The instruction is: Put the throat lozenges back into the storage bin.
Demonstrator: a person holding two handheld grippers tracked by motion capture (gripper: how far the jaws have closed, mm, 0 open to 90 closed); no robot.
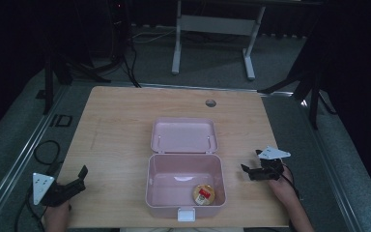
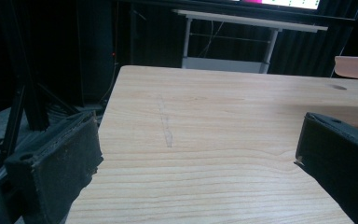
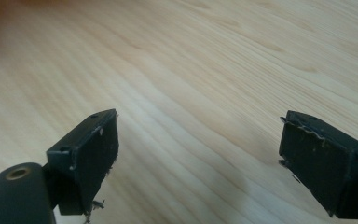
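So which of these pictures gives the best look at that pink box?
The high view: it shows the whole pink box open on the table, lid laid back, with a small round item inside. The left gripper view catches just a pinkish edge at its right, probably the box.

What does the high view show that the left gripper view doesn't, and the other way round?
High view alone: the whole open pink box, a round yellow item with a red label in its near right corner, the person's hands, and the right hand-held gripper.

Left gripper view alone: a close look between the left hand-held gripper jaws, which stand wide apart over bare wood, and a faint scratch in the grain.

Both: the wooden table, its round hole, and the white-legged desk behind.
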